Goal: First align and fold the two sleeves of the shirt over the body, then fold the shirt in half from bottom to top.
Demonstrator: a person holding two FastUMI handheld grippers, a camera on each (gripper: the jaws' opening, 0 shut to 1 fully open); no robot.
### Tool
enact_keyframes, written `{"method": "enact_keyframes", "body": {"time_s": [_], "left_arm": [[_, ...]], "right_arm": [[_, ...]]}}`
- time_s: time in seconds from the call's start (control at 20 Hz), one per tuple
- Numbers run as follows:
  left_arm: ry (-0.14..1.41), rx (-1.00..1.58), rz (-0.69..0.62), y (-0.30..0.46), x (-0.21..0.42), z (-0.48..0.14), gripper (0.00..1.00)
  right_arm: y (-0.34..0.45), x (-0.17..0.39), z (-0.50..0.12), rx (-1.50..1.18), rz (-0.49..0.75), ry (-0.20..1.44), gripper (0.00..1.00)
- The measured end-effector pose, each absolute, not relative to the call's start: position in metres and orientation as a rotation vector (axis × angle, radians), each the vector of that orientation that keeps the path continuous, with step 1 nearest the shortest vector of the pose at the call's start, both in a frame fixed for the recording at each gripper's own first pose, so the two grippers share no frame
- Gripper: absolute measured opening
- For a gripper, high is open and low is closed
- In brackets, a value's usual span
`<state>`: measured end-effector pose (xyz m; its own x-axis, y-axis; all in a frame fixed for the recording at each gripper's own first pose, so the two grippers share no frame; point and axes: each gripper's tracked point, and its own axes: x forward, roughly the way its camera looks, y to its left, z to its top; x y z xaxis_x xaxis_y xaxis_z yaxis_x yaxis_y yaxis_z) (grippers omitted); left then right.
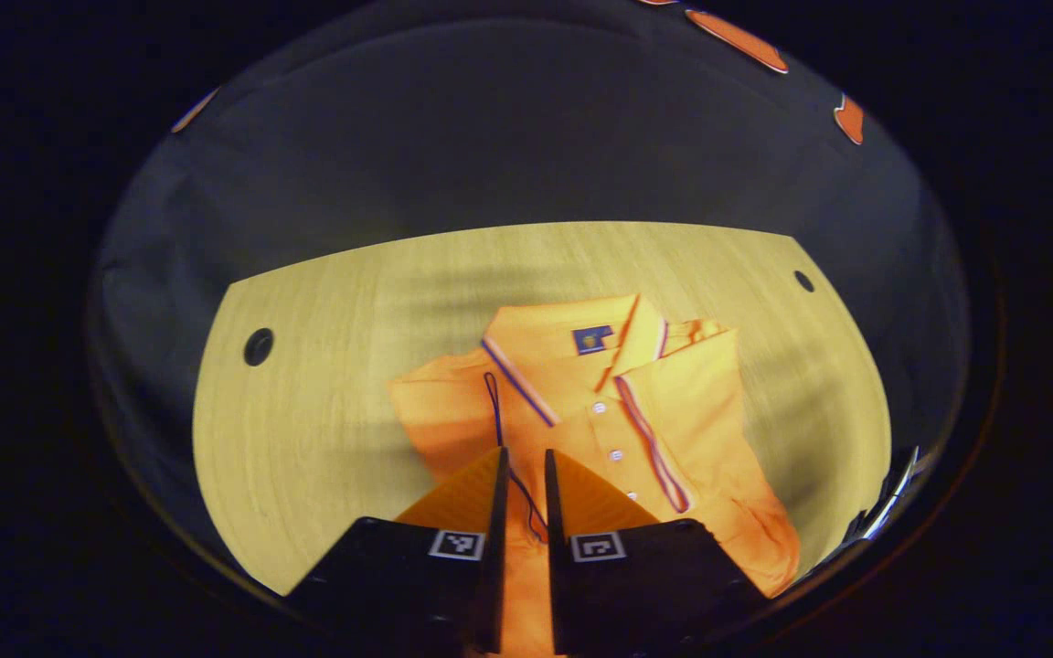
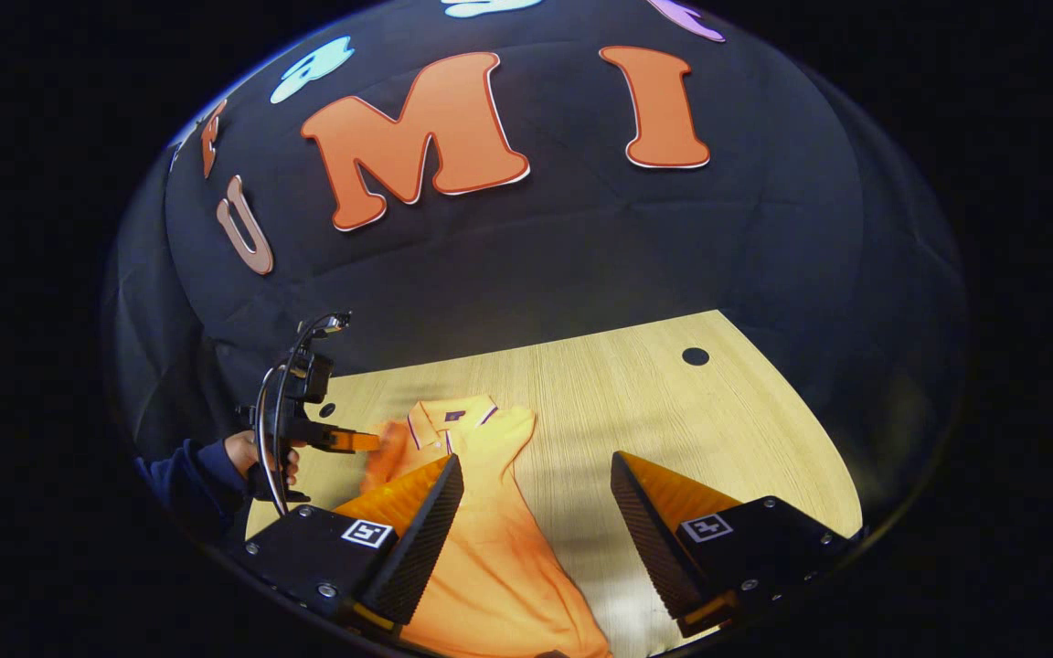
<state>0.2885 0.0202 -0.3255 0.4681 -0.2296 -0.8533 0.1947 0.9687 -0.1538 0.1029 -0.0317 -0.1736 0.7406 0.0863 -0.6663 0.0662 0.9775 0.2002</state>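
Left gripper view: the left gripper (image 1: 523,475) has its two fingers drawn nearly together, with a narrow gap between them. A thin dark cord (image 1: 499,416) runs through that gap; whether the fingers press on it cannot be told. Directly beyond and beneath the fingertips lies the orange polo shirt (image 1: 581,402), spread on a pale wooden table (image 1: 325,366). One sleeve (image 1: 682,411) is folded over the body on the far right side of the fingers, its striped cuff running along the button placket. The collar (image 1: 572,343) lies farther ahead, with a small dark tag inside.

Right gripper view: the right gripper (image 2: 536,498) has its fingers spread wide apart, holding nothing. The shirt (image 2: 481,557) passes beneath its left finger (image 2: 417,525), collar pointing away; bare table (image 2: 636,402) shows between the fingers. Farther off to the left, a hand (image 2: 257,457) in a dark sleeve holds the left gripper (image 2: 371,442), whose fingertips reach the shirt's far edge.
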Motion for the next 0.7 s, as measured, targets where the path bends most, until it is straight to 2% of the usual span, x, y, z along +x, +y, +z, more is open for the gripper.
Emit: {"method": "enact_keyframes", "body": {"time_s": [0.05, 0.2, 0.25, 0.35, 0.45, 0.5, 0.7], "left_arm": [[1.037, -0.084, -0.329, -0.001, 0.285, -0.322, 0.47], [0.963, -0.057, -0.345, -0.007, 0.285, -0.304, 0.53], [0.934, -0.042, -0.335, -0.003, 0.283, -0.296, 0.69], [0.875, -0.03, -0.312, 0.003, 0.278, -0.277, 0.87], [0.83, -0.032, -0.28, 0.008, 0.267, -0.265, 0.91], [0.8, -0.038, -0.264, 0.012, 0.26, -0.253, 0.96], [0.567, -0.026, -0.239, 0.015, 0.243, -0.2, 0.96]], "right_arm": [[-0.034, 0.101, -0.174, 0.218, 0.008, 0.74, 0.99], [-0.042, 0.1, -0.173, 0.219, 0.002, 0.732, 0.99], [-0.042, 0.1, -0.172, 0.218, 0.004, 0.724, 0.99], [-0.044, 0.102, -0.169, 0.222, 0.001, 0.715, 0.98], [-0.045, 0.103, -0.162, 0.221, 0.002, 0.687, 0.99], [-0.043, 0.103, -0.158, 0.216, 0.009, 0.666, 0.99], [-0.028, 0.105, -0.123, 0.183, 0.099, 0.504, 0.99]]}}
